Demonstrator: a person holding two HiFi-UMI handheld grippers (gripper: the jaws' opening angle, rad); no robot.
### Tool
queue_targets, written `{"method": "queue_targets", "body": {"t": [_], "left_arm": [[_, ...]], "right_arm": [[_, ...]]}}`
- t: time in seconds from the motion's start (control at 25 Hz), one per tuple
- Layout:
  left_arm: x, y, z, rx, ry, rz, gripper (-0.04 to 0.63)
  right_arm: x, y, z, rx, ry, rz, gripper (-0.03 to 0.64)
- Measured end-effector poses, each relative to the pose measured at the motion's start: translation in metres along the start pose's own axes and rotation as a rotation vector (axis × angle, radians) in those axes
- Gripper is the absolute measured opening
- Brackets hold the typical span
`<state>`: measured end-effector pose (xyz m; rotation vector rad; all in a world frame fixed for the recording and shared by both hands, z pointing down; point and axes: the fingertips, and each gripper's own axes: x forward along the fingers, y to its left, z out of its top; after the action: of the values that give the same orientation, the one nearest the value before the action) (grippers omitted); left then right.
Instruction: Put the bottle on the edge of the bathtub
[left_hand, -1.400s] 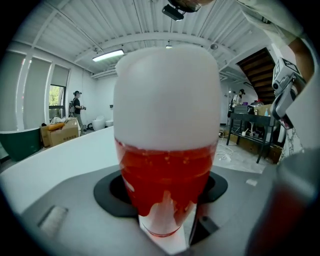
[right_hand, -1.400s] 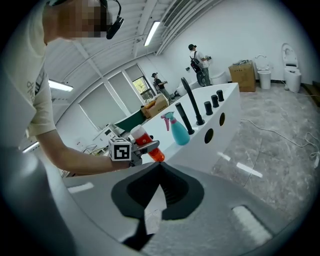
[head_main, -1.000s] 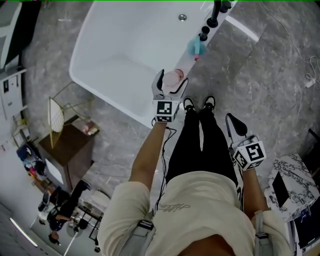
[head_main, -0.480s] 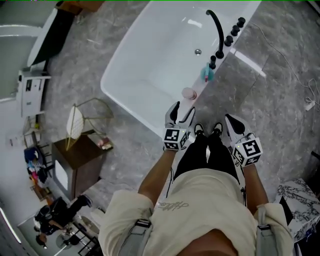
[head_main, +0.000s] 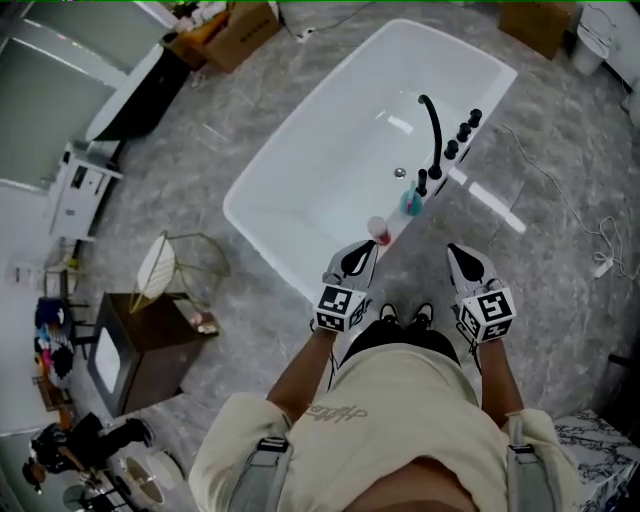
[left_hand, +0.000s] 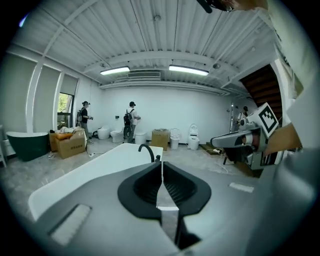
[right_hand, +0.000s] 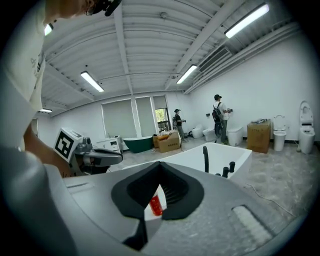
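Left gripper (head_main: 364, 248) and right gripper (head_main: 453, 250) are both hanging closed up, empty; bottle (head_main: 378, 230) is sitting on the bathtub (head_main: 300, 190) rim, teal container (head_main: 411, 203) and faucet (head_main: 431, 135) beyond.

Bottle (head_main: 378, 229), small, reddish-pink body with a paler rounded top, upright, standing free and unheld on the flat rim, at the near long edge of the bathtub (head_main: 320, 170), white, freestanding, rectangular with rounded corners, basin bare
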<state>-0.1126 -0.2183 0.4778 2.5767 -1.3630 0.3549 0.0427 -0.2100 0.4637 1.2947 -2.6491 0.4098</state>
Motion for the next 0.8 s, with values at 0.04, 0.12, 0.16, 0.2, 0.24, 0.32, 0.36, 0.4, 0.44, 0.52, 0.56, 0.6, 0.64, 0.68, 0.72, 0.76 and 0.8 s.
{"method": "queue_targets", "body": {"t": [0.04, 0.12, 0.16, 0.2, 0.24, 0.32, 0.36, 0.4, 0.44, 0.52, 0.56, 0.6, 0.64, 0.68, 0.72, 0.76, 0.8], "left_arm": [[-0.001, -0.001, 0.008, -0.008, -0.007, 0.006, 0.015], [-0.004, -0.003, 0.025, -0.019, -0.023, 0.015, 0.017], [-0.005, -0.004, 0.033, -0.017, -0.034, 0.019, 0.017], [-0.006, -0.004, 0.041, -0.013, -0.045, 0.022, 0.017], [-0.007, -0.004, 0.05, -0.006, -0.057, 0.026, 0.017], [-0.007, 0.0, 0.068, 0.009, -0.077, 0.032, 0.017], [-0.007, 0.002, 0.077, 0.016, -0.083, 0.037, 0.017], [-0.007, 0.003, 0.085, 0.02, -0.088, 0.042, 0.017], [-0.007, 0.004, 0.092, 0.024, -0.093, 0.046, 0.017], [-0.009, 0.004, 0.106, 0.035, -0.113, 0.054, 0.017], [-0.011, 0.003, 0.115, 0.045, -0.132, 0.057, 0.017], [-0.014, 0.002, 0.124, 0.062, -0.157, 0.06, 0.017], [-0.016, 0.001, 0.134, 0.084, -0.183, 0.063, 0.017], [-0.017, -0.001, 0.144, 0.106, -0.204, 0.065, 0.017], [-0.019, -0.002, 0.153, 0.122, -0.221, 0.065, 0.017], [-0.021, -0.003, 0.161, 0.132, -0.236, 0.063, 0.017], [-0.023, -0.003, 0.168, 0.137, -0.248, 0.062, 0.017]], "right_arm": [[-0.001, -0.001, 0.006, -0.018, -0.011, -0.004, 0.0], [-0.004, -0.003, 0.018, -0.048, -0.032, -0.012, 0.0], [-0.006, -0.004, 0.023, -0.06, -0.042, -0.016, 0.0], [-0.008, -0.006, 0.03, -0.071, -0.055, -0.02, 0.0], [-0.01, -0.007, 0.036, -0.081, -0.07, -0.024, 0.0], [-0.014, -0.01, 0.05, -0.087, -0.105, -0.031, 0.0], [-0.016, -0.012, 0.057, -0.086, -0.124, -0.035, 0.0], [-0.018, -0.014, 0.063, -0.086, -0.139, -0.04, 0.0], [-0.02, -0.016, 0.069, -0.089, -0.151, -0.045, 0.0], [-0.026, -0.019, 0.08, -0.098, -0.172, -0.052, 0.0], [-0.029, -0.02, 0.086, -0.103, -0.184, -0.054, 0.0], [-0.032, -0.021, 0.093, -0.108, -0.198, -0.055, 0.0], [-0.034, -0.022, 0.1, -0.116, -0.211, -0.056, 0.0], [-0.036, -0.024, 0.107, -0.126, -0.224, -0.058, 0.0], [-0.038, -0.025, 0.113, -0.136, -0.234, -0.059, 0.0], [-0.04, -0.025, 0.118, -0.145, -0.244, -0.061, 0.0], [-0.041, -0.024, 0.123, -0.151, -0.252, -0.064, 0.0]]}}
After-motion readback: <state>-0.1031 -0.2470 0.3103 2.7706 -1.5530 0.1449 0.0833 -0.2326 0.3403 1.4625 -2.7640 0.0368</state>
